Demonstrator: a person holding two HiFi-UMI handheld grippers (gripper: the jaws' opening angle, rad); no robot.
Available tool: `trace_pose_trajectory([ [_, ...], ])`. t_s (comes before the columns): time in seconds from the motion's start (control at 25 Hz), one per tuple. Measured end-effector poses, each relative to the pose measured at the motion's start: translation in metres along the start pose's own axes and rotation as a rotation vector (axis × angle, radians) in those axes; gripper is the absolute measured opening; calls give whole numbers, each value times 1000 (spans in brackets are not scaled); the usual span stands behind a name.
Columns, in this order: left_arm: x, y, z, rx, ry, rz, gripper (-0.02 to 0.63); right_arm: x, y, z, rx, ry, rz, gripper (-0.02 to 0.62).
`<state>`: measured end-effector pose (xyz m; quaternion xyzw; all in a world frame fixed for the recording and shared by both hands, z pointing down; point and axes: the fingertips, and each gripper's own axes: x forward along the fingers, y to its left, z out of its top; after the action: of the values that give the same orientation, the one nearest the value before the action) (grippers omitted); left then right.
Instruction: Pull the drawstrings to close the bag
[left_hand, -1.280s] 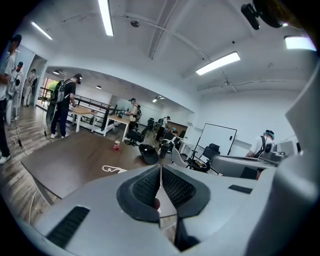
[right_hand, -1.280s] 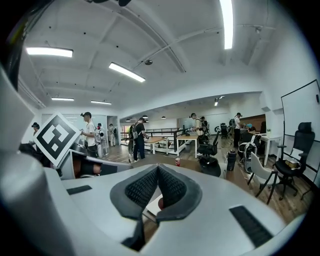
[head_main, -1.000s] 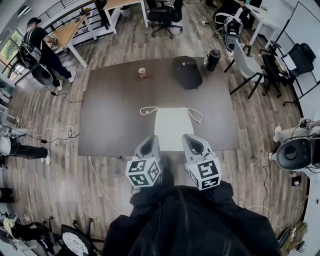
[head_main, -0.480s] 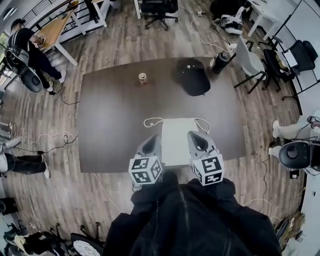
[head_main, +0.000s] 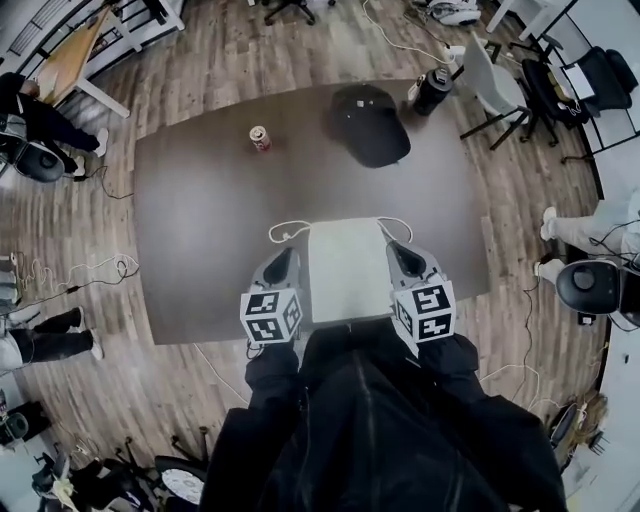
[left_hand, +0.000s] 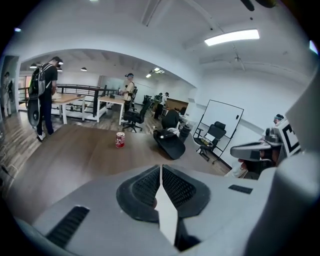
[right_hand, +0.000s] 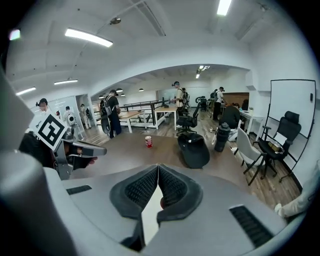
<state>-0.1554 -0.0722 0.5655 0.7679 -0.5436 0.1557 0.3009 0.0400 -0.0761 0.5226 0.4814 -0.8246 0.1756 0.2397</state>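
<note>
On brown table (head_main: 200, 200): white bag (head_main: 345, 270) flat, drawstrings (head_main: 284, 233) looped at far corners.

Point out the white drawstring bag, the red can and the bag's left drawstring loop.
white drawstring bag (head_main: 345, 265): head view, middle of its cloth panel.
red can (head_main: 259, 138): head view, middle of its side.
left drawstring loop (head_main: 280, 236): head view, on the cord left of the bag's mouth.

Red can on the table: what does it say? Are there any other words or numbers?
Red can: label too small and blurred to read.
Marker cubes: black-and-white square patterns, no words.
White bag: plain, no print visible.
Nothing else readable.
</note>
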Motion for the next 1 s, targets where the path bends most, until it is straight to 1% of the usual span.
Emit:
trace_pose_trajectory([
  [0.12,20,4,-15,41,52,-6,41,12,-21,-26,7,68,-3,24],
  [0.28,51,6,-38,93,124,-61,41,36,-42,-60,4,161,7,25],
  [0.36,65,13,-50,116,157,-68,46,50,-48,-83,-5,218,20,25],
  [0.4,72,18,-56,127,176,-65,70,57,-51,-94,-12,245,27,25],
  [0.44,79,23,-63,140,199,-60,116,64,-53,-104,-16,269,36,25],
  [0.48,85,29,-69,156,224,-53,137,70,-56,-113,-19,291,44,25],
  [0.64,112,51,-86,221,307,-35,141,97,-68,-137,-31,357,62,28],
  [0.72,126,58,-93,259,344,-37,141,112,-76,-147,-47,388,68,44],
  [0.8,141,62,-102,314,384,-51,141,126,-83,-158,-68,429,78,104],
  [0.88,153,65,-110,394,420,-74,141,138,-89,-167,-106,467,90,114],
  [1.0,167,70,-119,527,485,-115,171,153,-97,-179,-205,519,122,144],
])
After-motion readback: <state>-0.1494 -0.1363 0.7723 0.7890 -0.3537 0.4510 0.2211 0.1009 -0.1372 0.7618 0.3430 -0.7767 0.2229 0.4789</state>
